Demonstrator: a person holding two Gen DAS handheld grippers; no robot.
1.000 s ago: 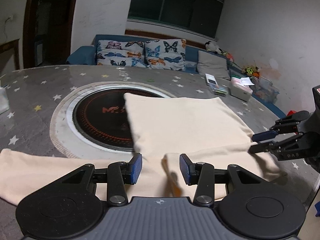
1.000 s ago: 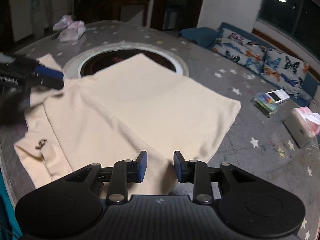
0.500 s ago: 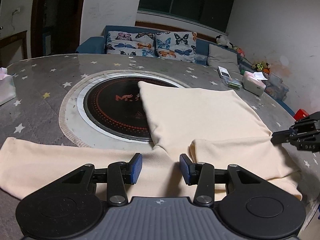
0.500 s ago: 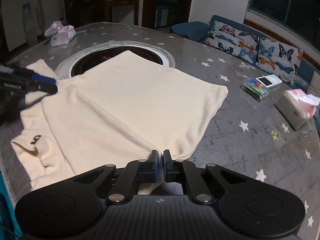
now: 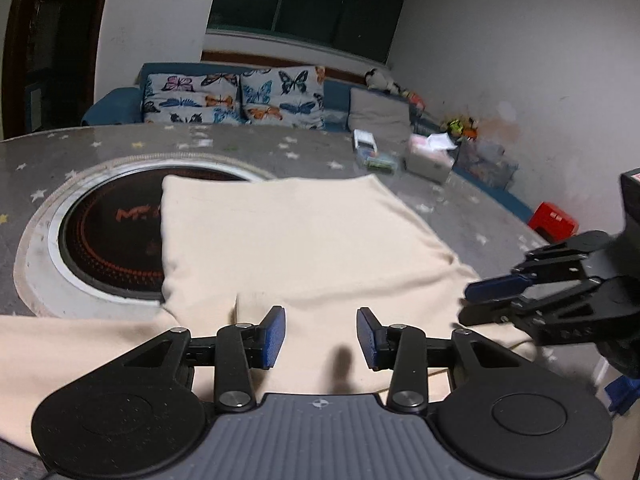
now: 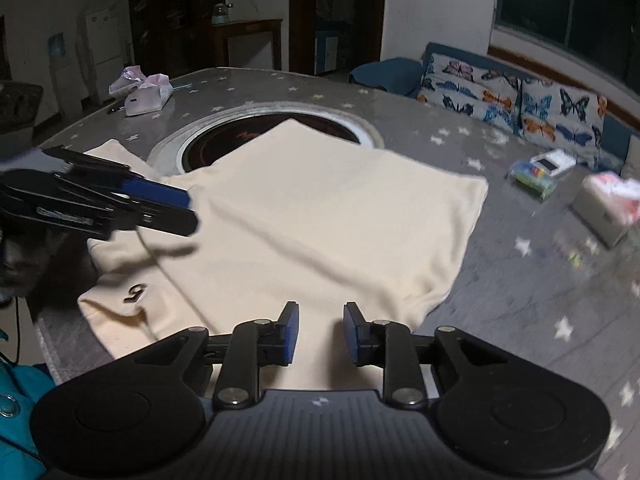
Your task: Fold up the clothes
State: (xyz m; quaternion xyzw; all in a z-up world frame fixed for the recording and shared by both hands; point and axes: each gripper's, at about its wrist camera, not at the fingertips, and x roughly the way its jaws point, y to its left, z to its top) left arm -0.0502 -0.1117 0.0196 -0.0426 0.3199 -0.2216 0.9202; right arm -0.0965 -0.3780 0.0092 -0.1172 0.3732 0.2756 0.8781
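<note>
Cloth fills the near half of the round table [image 5: 280, 148]: a cream garment [image 5: 304, 240] lies flat with its far end over the dark round hotplate [image 5: 100, 232] set in the table's middle and its near end at the edge closest to the person. One sleeve runs out along that near edge to the left; on the other side a layer seems to lie folded over the body, with a diagonal crease and a small dark clasp or mark [image 6: 136, 292] near the corner. Both tongs hang just above the near edge with nothing between them: the left gripper [image 5: 320, 336] has its blue pads spread wide, and the right gripper [image 6: 318, 332] is parted too, though less so. That fits either a fold just let go or a fresh grip being lined up; which, I cannot tell. Any next grip, by my reckoning, calls for the pads to come down on an edge and catch only the layer meant. The fabric looks soft, matte and thick, likely to slump and drag. The table's cover is grey, glossy and dotted with stars.
</note>
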